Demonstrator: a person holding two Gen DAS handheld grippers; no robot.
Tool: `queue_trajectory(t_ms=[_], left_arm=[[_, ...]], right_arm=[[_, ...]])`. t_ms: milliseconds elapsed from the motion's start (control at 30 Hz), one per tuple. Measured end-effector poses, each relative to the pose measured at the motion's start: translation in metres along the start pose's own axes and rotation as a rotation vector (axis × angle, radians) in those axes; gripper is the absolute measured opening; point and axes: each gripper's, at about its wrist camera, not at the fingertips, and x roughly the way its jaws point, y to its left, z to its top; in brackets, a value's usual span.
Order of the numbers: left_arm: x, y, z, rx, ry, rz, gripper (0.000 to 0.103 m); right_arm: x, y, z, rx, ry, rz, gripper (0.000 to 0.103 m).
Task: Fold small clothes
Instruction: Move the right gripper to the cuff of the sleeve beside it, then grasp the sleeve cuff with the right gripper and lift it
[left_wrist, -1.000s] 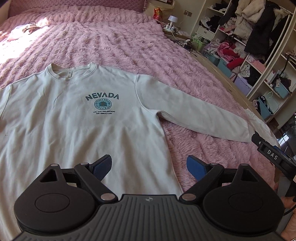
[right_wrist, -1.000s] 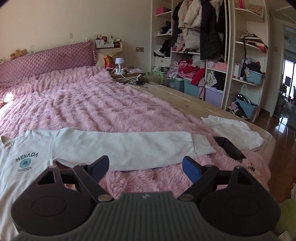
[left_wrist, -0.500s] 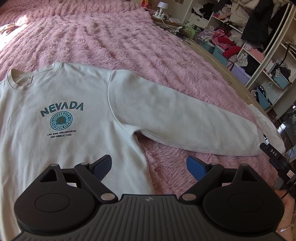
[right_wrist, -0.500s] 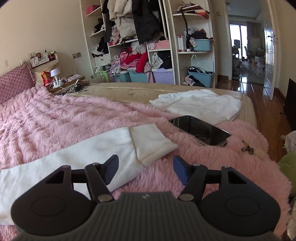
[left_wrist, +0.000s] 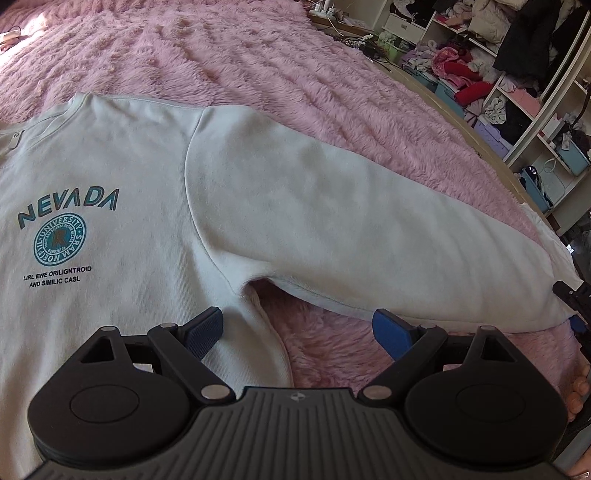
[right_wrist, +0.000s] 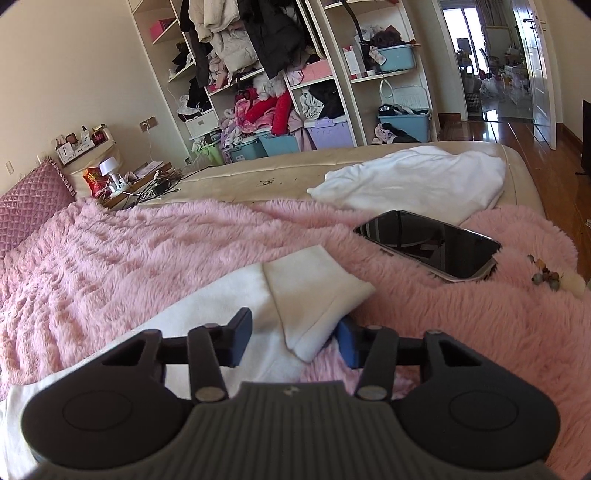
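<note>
A pale sweatshirt (left_wrist: 122, 177) printed NEVADA lies flat, front up, on the pink fluffy bedspread (left_wrist: 258, 62). Its right sleeve (left_wrist: 351, 229) stretches out sideways. My left gripper (left_wrist: 297, 326) is open and empty, low over the armpit where sleeve meets body. In the right wrist view my right gripper (right_wrist: 293, 332) is open, its fingers on either side of the sleeve cuff (right_wrist: 314, 291), with the cuff's end between them. The right gripper's tip also shows at the right edge of the left wrist view (left_wrist: 576, 299).
A dark phone (right_wrist: 428, 243) lies on the bedspread just beyond the cuff. A white garment (right_wrist: 413, 181) lies near the bed's far corner. A small trinket (right_wrist: 546, 275) lies to the right. Shelves of clothes and bins (right_wrist: 295, 92) stand past the bed.
Both grippers have moved forward and lower. The left has come in over the armpit; the right has swung to the cuff and now straddles it, its fingers closer together than before.
</note>
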Motion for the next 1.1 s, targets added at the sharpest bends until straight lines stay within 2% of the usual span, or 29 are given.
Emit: queue_trajectory(t_ms=[67, 167, 467, 633, 733, 833, 967, 1100], left_arm=[[0.003, -0.001, 0.0, 0.009, 0.006, 0.007, 0.103], [0.004, -0.002, -0.001, 0.019, 0.006, 0.007, 0.103], [0.004, -0.005, 0.003, 0.035, 0.004, 0.006, 0.103], [-0.021, 0.006, 0.007, 0.029, -0.039, -0.004, 0.103], [-0.044, 0.023, 0.006, 0.024, -0.066, 0.011, 0.103], [-0.069, 0.05, 0.001, -0.022, -0.082, 0.026, 0.103], [-0.106, 0.091, -0.01, -0.093, -0.12, 0.041, 0.103], [-0.144, 0.13, -0.023, -0.118, -0.158, 0.094, 0.103]], right_arm=[[-0.001, -0.001, 0.002, 0.004, -0.007, 0.002, 0.007], [-0.003, -0.002, 0.004, 0.019, -0.009, 0.014, 0.003], [-0.03, 0.013, 0.015, -0.004, -0.063, 0.079, 0.003], [-0.054, 0.044, 0.021, -0.039, -0.091, 0.165, 0.003], [-0.071, 0.071, 0.021, -0.067, -0.113, 0.227, 0.002], [-0.091, 0.101, 0.016, -0.088, -0.132, 0.287, 0.002], [-0.122, 0.154, 0.006, -0.121, -0.136, 0.405, 0.002], [-0.155, 0.214, -0.013, -0.163, -0.13, 0.527, 0.002]])
